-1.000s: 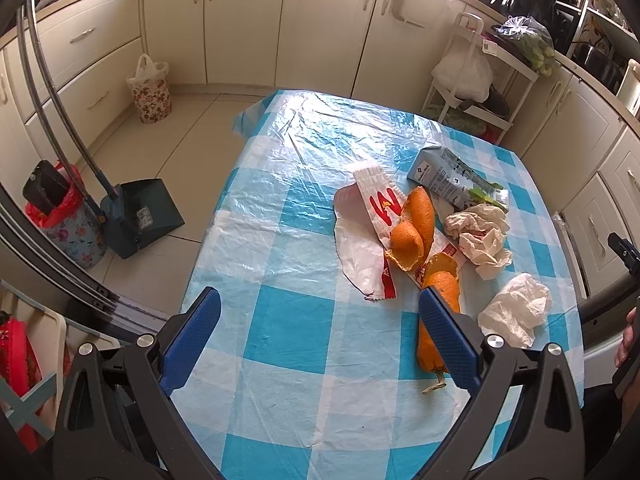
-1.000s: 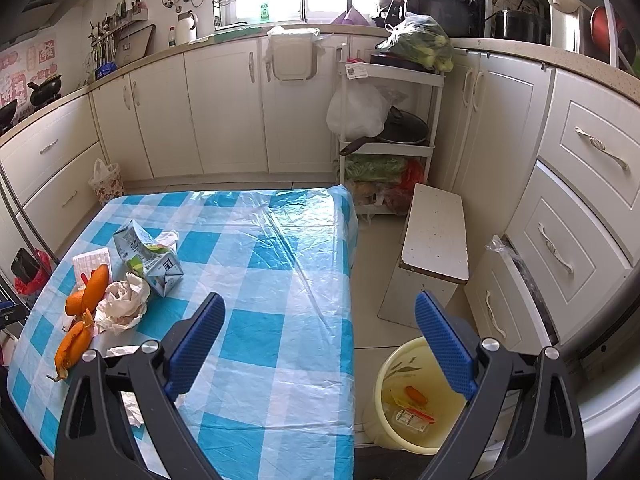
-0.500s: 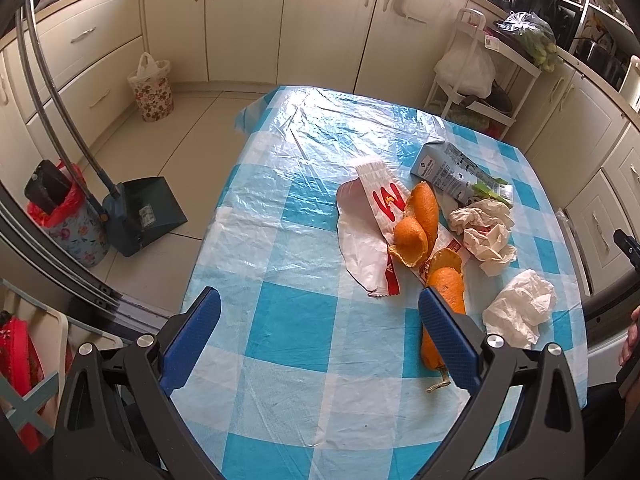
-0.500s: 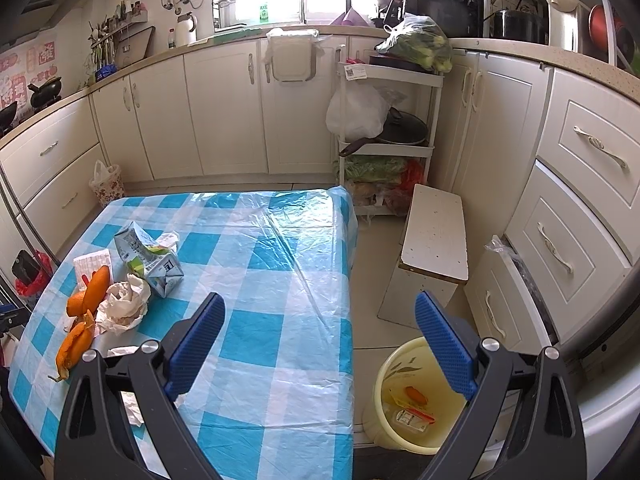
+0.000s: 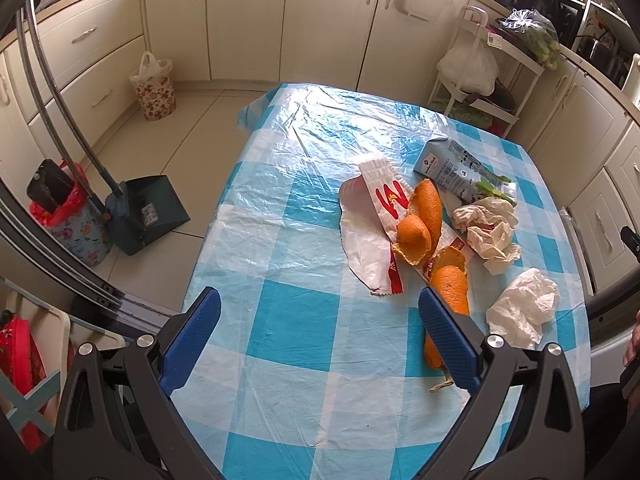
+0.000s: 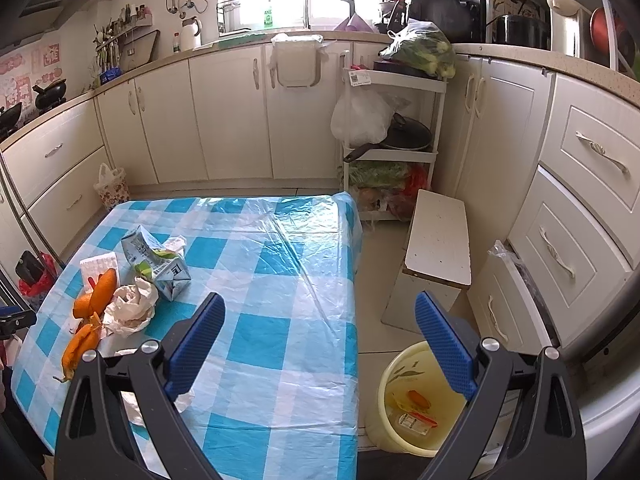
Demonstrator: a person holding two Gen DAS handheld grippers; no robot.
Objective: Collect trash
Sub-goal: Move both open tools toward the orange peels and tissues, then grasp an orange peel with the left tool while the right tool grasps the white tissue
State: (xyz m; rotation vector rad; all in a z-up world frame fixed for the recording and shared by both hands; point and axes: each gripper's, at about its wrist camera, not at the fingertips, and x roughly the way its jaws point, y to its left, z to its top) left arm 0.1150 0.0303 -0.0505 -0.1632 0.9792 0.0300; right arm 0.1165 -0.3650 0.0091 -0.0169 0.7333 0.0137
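Observation:
Trash lies on the blue-checked table (image 5: 280, 240): orange peels (image 5: 424, 224), a long orange peel (image 5: 448, 296) partly behind my right finger, a white and red wrapper (image 5: 368, 240), a crushed milk carton (image 5: 452, 164), crumpled paper (image 5: 488, 228) and a white tissue (image 5: 524, 312). My left gripper (image 5: 320, 332) is open and empty above the table's near edge. My right gripper (image 6: 320, 344) is open and empty over the table's right side. A yellow bin (image 6: 404, 400) with some trash stands on the floor. The peels (image 6: 94, 292), carton (image 6: 156, 264) and paper (image 6: 132, 308) show at left.
A dustpan with a long handle (image 5: 144, 212) and a floral bin (image 5: 68, 224) stand left of the table. A white stool (image 6: 436, 244) and a wire rack (image 6: 392, 144) with bags and a pan stand right of it. Cabinets line the walls.
The left gripper has drawn slightly back and up, so the trash sits a little farther ahead. The right gripper has barely moved. Both stay open.

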